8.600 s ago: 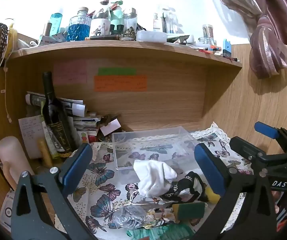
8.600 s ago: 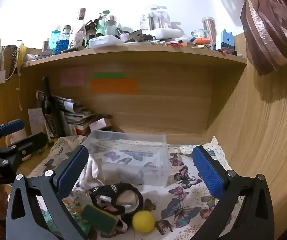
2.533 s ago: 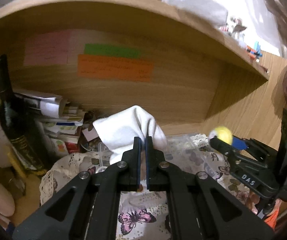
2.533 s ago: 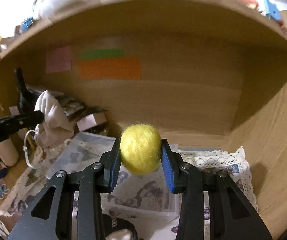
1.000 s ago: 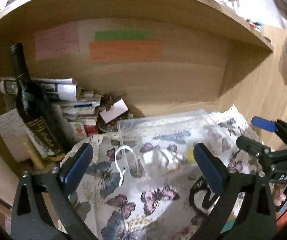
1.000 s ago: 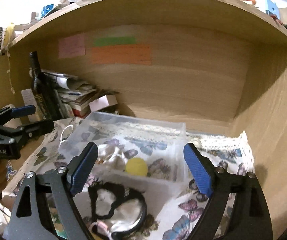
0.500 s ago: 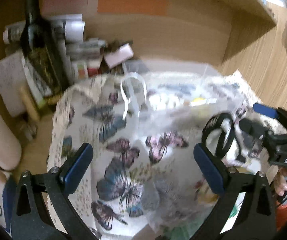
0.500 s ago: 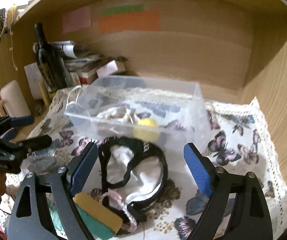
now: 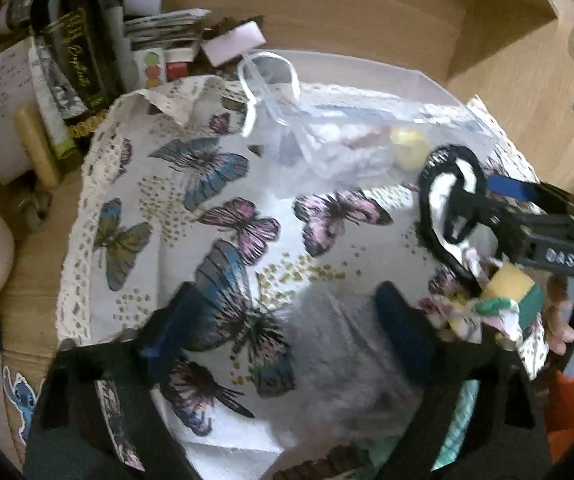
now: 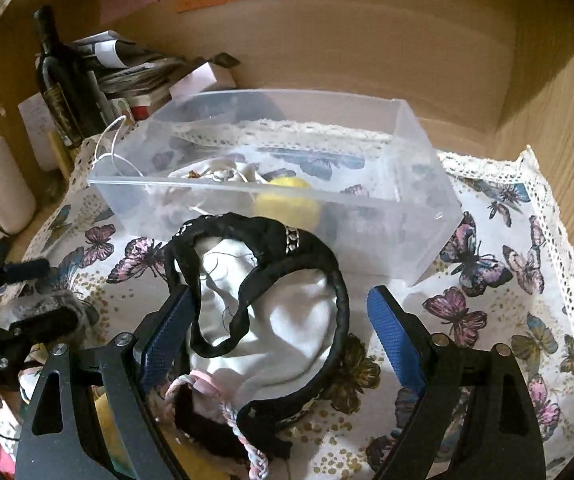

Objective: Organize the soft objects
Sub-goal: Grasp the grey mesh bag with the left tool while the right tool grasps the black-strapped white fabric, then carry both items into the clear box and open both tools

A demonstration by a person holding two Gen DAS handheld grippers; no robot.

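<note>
Both jaws of right hand-held gripper (image 10: 279, 332) straddle black-trimmed garment (image 10: 271, 304).

ball (image 10: 287, 204) and pouch (image 10: 223, 172) now binned, claws emptied

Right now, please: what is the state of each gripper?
Left gripper: open, holding nothing, over the grey fluffy item.
Right gripper: open, holding nothing, around the black band.
</note>
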